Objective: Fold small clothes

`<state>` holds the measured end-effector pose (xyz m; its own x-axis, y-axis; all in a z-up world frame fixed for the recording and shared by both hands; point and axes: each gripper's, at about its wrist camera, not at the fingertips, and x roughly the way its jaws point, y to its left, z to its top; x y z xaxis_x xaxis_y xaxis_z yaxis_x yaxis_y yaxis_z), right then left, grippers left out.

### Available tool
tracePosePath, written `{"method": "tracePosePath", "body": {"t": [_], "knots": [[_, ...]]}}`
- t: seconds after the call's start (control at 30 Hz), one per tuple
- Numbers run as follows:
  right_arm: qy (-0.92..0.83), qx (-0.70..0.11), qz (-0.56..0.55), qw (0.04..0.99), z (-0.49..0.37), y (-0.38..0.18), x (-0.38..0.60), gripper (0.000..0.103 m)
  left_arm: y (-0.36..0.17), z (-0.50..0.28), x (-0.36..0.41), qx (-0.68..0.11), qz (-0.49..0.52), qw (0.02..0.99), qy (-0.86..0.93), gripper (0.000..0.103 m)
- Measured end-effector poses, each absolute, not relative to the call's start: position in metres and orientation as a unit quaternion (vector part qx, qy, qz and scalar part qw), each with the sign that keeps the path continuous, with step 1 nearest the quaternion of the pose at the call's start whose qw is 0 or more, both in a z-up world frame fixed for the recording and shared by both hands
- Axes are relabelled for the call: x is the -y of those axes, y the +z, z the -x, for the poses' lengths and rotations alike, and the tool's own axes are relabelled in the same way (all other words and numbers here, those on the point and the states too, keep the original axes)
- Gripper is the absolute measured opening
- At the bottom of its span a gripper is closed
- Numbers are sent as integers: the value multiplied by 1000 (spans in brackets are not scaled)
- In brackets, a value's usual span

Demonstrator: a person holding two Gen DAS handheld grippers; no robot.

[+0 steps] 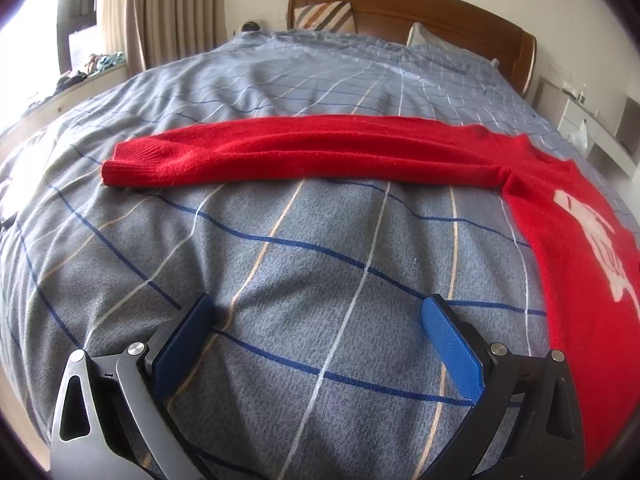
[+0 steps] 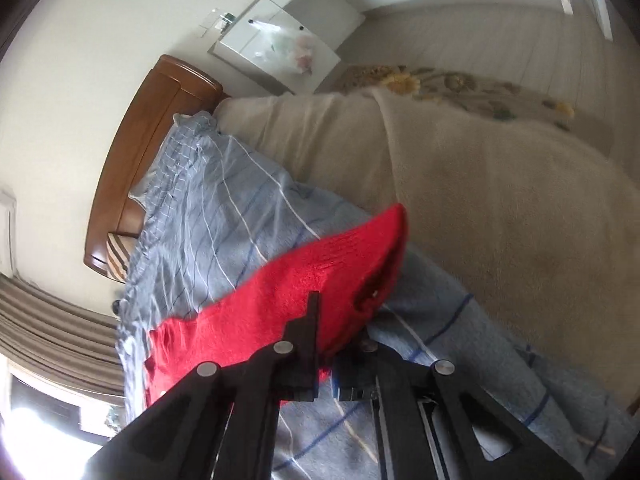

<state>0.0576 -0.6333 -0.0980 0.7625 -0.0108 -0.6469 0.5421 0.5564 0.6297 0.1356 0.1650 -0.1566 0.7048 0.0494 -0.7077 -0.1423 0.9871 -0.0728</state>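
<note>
A red knitted sweater with a white print lies on the bed, its body at the right of the left wrist view. One sleeve stretches flat to the left across the blue-grey checked cover. My left gripper is open and empty, just above the cover and short of that sleeve. In the right wrist view my right gripper is shut on the sweater's other sleeve, lifted off the bed with its cuff end pointing up and right. The right finger is hidden behind the cloth.
The checked cover spans the bed up to a wooden headboard with pillows. A beige blanket covers the bed's far side in the right wrist view. Curtains and a window ledge lie left; white cabinets stand by the headboard.
</note>
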Motion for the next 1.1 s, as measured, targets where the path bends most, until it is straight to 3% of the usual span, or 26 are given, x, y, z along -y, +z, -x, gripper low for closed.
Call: {"method": "tracePosePath", "body": {"t": [0.17,0.33,0.47,0.63,0.67,0.73,0.77,0.8,0.9,1.1], "knots": [[-102,-269,-330,899,-120,6,570,3,-156,-136,-165,-381,61,921,54,103],[50,-277,-235,930,-200,75,426,3,-156,-136,-164,-381,61,921,53,103],[156,-309,-191,919,-251,75,309,3,-156,-136,-164,-381,62,921,53,103],[228,-374,-132,889,-290,25,196,4,-157,-136,-163,-380,62,922,53,103],[240,-398,-129,876,-298,8,179,7,-158,-136,-163,-379,61,922,53,103],[272,-446,-161,837,-308,-32,165,35,-158,-137,-163,-378,60,922,53,103],[289,-468,-190,814,-310,-53,158,74,-159,-137,-163,-378,60,922,53,103],[302,-476,-212,798,-307,-66,157,79,-159,-137,-163,-378,60,922,53,103],[315,-473,-247,785,-288,-82,174,79,-159,-137,-163,-378,60,922,53,103],[194,-431,-210,856,-239,-78,286,79,-159,-137,-163,-378,60,922,54,103]]}}
